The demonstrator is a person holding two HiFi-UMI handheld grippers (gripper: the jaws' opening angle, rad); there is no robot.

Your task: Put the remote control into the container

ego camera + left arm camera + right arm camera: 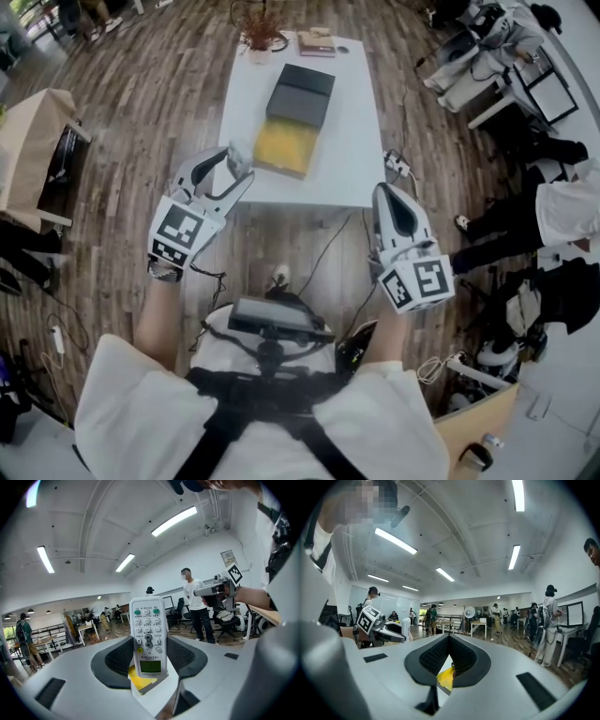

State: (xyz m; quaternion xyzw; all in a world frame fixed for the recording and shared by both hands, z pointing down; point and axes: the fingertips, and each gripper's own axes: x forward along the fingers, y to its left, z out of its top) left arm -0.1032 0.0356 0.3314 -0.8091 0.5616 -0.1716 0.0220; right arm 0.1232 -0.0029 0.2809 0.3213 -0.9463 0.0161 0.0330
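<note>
Holding the remote control (pixel 147 639) short of the container (pixel 286 148), upper centre.
Left tongs (pixel 236 167) pinch it, right tongs (pixel 449 660) closed empty; we should lower it flat inside.

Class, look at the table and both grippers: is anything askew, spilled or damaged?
Nothing stands out. The remote control sits straight in the left gripper, the container lies open on the table, and the right gripper is shut, empty.

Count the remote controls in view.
1: the remote control, clamped in the left hand-held gripper. None shows on the table or in the container.
</note>
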